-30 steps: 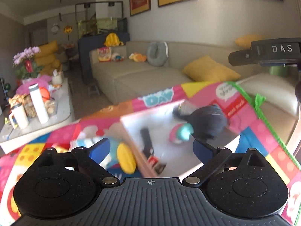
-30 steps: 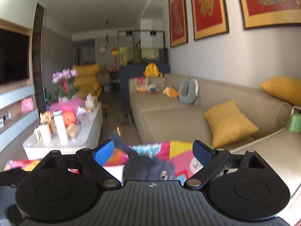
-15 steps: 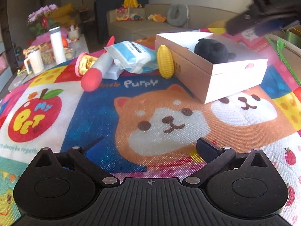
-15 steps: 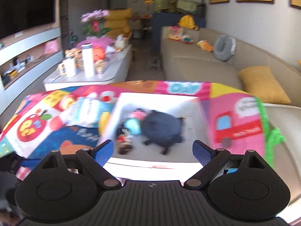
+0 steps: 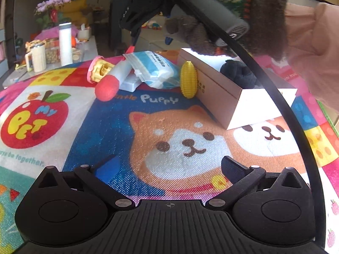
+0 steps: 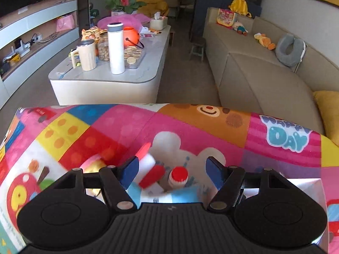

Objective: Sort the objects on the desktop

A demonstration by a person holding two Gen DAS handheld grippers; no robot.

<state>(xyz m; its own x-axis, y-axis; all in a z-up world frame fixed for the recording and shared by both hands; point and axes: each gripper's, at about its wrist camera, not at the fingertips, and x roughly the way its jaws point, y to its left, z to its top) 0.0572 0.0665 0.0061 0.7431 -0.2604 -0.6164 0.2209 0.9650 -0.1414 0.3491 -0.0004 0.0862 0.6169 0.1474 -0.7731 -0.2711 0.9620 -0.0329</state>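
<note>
In the left wrist view a cardboard box [image 5: 224, 94] holds a black plush toy [image 5: 239, 73]. A yellow corn toy [image 5: 189, 80] leans on its left wall. Left of it lie a blue-white packet [image 5: 152, 67], a white flat box [image 5: 130, 83], a red-tipped white stick [image 5: 110, 82] and a pink-yellow toy [image 5: 98, 72]. My left gripper [image 5: 170, 168] is open and empty, low over the mat. My right gripper [image 6: 172, 170] is open above the pile, over a red-capped white bottle [image 6: 179, 176] and the packet [image 6: 165, 194]. A gloved hand holds the right gripper [image 5: 148, 8] above the box.
The table is covered by a colourful cartoon mat [image 5: 180, 139]. Beyond its far edge stand a white coffee table [image 6: 110, 76] with a thermos, mug and jars, and a beige sofa [image 6: 264, 72] with cushions and toys.
My right gripper has swung from above the box to the left, over the pile of loose objects. My left gripper has stayed low over the mat, open.
</note>
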